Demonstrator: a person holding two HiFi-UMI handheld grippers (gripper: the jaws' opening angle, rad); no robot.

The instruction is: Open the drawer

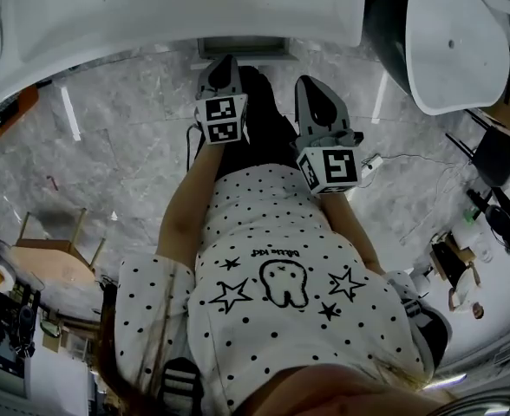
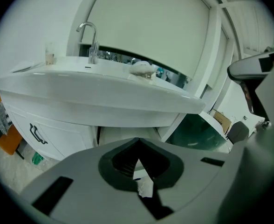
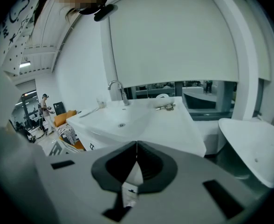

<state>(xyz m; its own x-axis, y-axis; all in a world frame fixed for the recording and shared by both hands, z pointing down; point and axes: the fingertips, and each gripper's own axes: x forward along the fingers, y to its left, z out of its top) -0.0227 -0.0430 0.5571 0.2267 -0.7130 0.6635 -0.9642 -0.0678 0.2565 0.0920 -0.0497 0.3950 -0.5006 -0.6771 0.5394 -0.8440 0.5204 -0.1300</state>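
Observation:
A white vanity (image 2: pixel 104 94) with a basin and chrome tap (image 2: pixel 91 41) stands ahead of me. Under its top is a white cabinet front (image 2: pixel 58 134) with a black handle (image 2: pixel 37 133); a dark gap (image 2: pixel 98 135) runs beside that front. In the head view the vanity top (image 1: pixel 177 11) fills the upper edge. My left gripper (image 1: pixel 225 63) hangs in the air short of the vanity, jaws shut, nothing between them (image 2: pixel 138 143). My right gripper (image 1: pixel 309 85) is beside it, also shut and empty (image 3: pixel 136 146), facing the basin (image 3: pixel 120 120) from above.
A second white basin-shaped piece (image 1: pixel 459 42) stands to the right, with a dark green glass unit (image 2: pixel 200 132) below it. The floor is grey marble (image 1: pixel 116 146). Cables and small items (image 1: pixel 489 206) lie at the right, a wooden stool (image 1: pixel 55 250) at the left.

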